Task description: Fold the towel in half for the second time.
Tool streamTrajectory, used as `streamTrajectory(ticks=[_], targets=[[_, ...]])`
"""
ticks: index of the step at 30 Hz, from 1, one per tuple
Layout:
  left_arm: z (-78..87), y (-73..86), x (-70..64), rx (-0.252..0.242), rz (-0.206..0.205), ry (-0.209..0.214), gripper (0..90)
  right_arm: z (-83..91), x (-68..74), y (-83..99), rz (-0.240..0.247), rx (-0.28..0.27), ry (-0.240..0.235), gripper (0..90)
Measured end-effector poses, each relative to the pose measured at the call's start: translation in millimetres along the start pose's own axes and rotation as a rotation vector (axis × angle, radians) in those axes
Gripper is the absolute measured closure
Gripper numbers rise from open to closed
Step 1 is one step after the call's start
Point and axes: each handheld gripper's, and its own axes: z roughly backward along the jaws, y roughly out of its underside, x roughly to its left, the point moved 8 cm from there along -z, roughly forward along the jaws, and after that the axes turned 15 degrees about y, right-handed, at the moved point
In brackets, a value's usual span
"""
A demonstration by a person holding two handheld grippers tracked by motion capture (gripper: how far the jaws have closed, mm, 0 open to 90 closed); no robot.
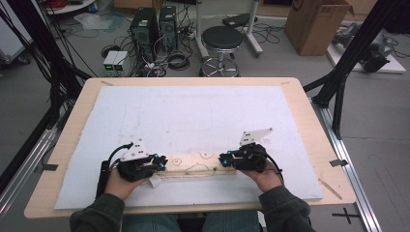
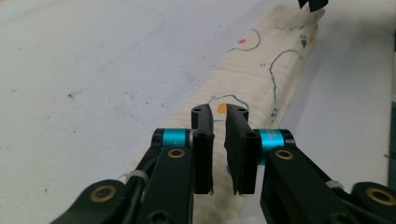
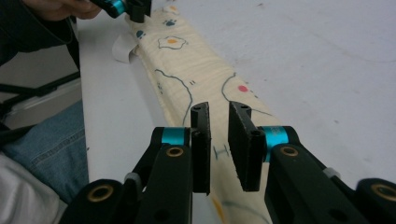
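A long folded cream cloth (image 1: 193, 166) printed with fried eggs and blue lines lies along the near part of the white foam board (image 1: 193, 111). My left gripper (image 1: 163, 162) sits at the cloth's left end and my right gripper (image 1: 223, 159) at its right end, pointing at each other. In the left gripper view the jaws (image 2: 219, 112) stand a narrow gap apart over the cloth (image 2: 261, 65), with nothing between them. In the right gripper view the jaws (image 3: 218, 108) stand a little wider apart above the cloth (image 3: 187, 70). A white tag (image 3: 122, 48) sticks out at the far end.
The foam board covers most of a wooden table (image 1: 72, 145). On the floor beyond the table stand a black stool (image 1: 221, 38), two computer towers (image 1: 145, 29) with cables, and a cardboard box (image 1: 314, 24). Black frame posts (image 1: 348, 63) rise at both sides.
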Motion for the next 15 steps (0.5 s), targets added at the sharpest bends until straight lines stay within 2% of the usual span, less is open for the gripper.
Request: streamTrajectory(ticks=[6,10,13,15], targets=[[-14.1,7.8,0.1,0.074,-0.006,0.009,83.9,-25.0,8.2,3.2,0.032,0.073,-0.02,80.3],[-16.3,16.9,1.7,0.122,-0.005,0.002,83.9,-31.2,12.8,9.4,0.058,0.11,-0.022,80.8],[-14.8,21.5,3.8,0.123,0.008,-0.004,83.7,-32.3,14.6,15.0,0.058,0.13,-0.024,80.9],[-13.6,23.9,4.9,0.127,0.01,-0.012,83.5,-32.5,15.9,18.0,0.074,0.144,-0.018,81.0]])
